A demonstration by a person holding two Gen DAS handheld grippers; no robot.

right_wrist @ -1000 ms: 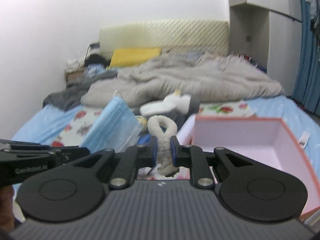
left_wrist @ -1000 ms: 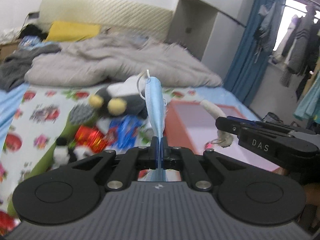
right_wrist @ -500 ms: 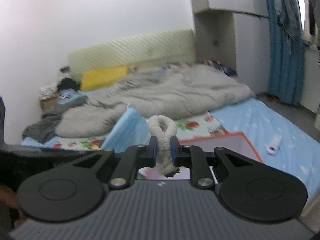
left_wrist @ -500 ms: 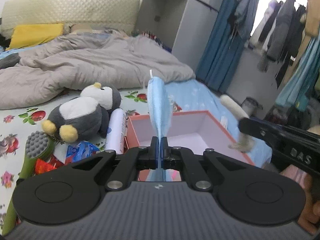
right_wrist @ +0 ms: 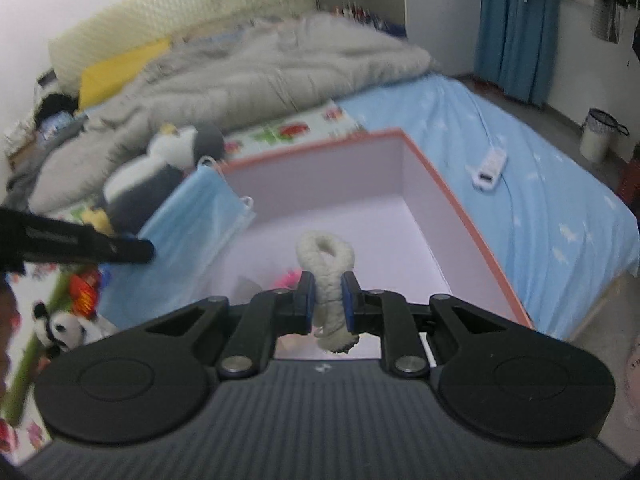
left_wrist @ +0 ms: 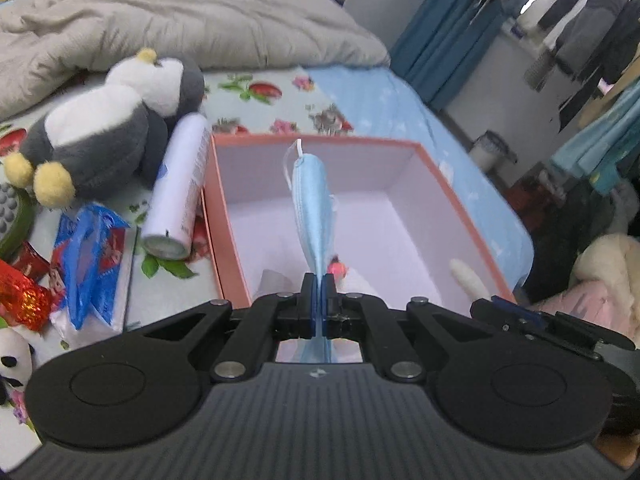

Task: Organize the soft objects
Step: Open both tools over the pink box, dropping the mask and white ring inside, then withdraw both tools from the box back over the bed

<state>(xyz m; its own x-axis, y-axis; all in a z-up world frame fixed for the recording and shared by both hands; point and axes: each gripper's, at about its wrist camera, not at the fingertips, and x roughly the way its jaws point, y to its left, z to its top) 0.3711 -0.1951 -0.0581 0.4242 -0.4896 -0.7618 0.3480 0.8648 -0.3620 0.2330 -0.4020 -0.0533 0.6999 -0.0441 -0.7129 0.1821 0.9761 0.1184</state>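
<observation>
My left gripper [left_wrist: 319,280] is shut on a blue face mask [left_wrist: 313,204], held edge-on above the open pink box [left_wrist: 460,208]. The mask also shows in the right wrist view [right_wrist: 188,220], over the box's left wall. My right gripper [right_wrist: 327,280] is shut on a white fluffy loop [right_wrist: 325,256], held above the box [right_wrist: 460,216]. The loop's tip shows in the left wrist view [left_wrist: 468,280] at the box's near right corner. A small pink item [left_wrist: 338,269] lies inside the box.
A grey penguin plush [left_wrist: 108,120], a white spray can [left_wrist: 178,188], a blue packet [left_wrist: 90,256], red foil snacks [left_wrist: 20,292] and a panda toy [right_wrist: 60,328] lie left of the box. A grey duvet [left_wrist: 180,12] is behind. A white remote [right_wrist: 490,166] lies on the blue sheet.
Both grippers swung right and tilted down over the pink box, each still holding its item. The box now fills the centre of both views.
</observation>
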